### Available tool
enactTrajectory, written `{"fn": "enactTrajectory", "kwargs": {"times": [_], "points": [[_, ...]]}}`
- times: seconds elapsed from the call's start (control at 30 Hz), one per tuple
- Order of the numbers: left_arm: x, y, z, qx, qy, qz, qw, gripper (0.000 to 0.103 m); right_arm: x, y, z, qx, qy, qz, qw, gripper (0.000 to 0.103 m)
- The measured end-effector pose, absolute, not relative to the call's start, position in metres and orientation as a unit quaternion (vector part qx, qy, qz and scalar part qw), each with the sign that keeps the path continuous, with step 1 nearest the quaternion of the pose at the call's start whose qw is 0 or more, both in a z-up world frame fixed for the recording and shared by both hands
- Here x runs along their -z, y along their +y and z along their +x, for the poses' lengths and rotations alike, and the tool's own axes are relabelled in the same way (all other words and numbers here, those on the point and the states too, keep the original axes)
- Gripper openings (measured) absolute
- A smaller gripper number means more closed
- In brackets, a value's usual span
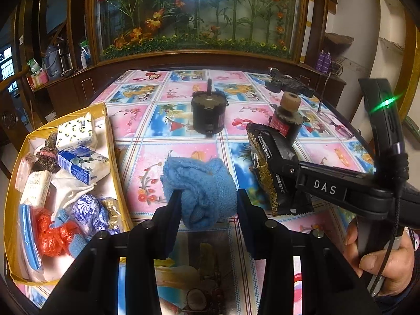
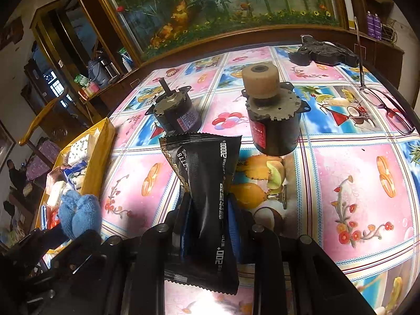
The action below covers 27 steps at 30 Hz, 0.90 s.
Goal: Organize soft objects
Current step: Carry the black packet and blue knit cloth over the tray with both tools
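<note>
My left gripper (image 1: 208, 197) is shut on a rolled blue towel (image 1: 202, 191), held above the patterned tablecloth. The same blue towel (image 2: 80, 214) shows at the lower left of the right wrist view, beside the box. My right gripper (image 2: 207, 204) is shut on a black snack packet (image 2: 204, 204) with gold trim, pinched at its middle and lifted off the table. That black packet (image 1: 270, 168) and the right gripper (image 1: 265, 173) appear on the right of the left wrist view. A yellow box (image 1: 109, 120) at the left holds tissue packs, a white cloth and an orange bag.
Two black motors stand on the table: one with a shaft (image 1: 208, 114), one with a tan roller (image 2: 273, 120). A black metal part (image 2: 323, 51) lies at the far right edge. Glasses (image 2: 386, 107) rest at the right. A wooden cabinet with a flower panel (image 1: 199, 13) backs the table.
</note>
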<state>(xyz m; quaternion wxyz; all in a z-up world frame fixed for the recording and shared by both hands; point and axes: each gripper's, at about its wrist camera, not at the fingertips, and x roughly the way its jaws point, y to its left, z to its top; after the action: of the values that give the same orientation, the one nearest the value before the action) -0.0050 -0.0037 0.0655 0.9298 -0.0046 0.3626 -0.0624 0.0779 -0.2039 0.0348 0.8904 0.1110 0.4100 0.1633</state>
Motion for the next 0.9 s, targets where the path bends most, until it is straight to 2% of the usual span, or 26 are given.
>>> {"fn": "enactTrajectory", "kwargs": {"times": [0.43, 0.9], "points": [[-0.088, 0.033, -0.013, 0.044, 0.336, -0.042, 0.940, 0.040, -0.049, -0.192, 0.065, -0.208, 0.373, 0.114, 0.897, 0.028], [-0.095, 0.066, -0.020, 0.024, 0.326, -0.066, 0.943, 0.040, -0.056, -0.160, 0.053, -0.251, 0.380, 0.123, 0.882, 0.028]]}}
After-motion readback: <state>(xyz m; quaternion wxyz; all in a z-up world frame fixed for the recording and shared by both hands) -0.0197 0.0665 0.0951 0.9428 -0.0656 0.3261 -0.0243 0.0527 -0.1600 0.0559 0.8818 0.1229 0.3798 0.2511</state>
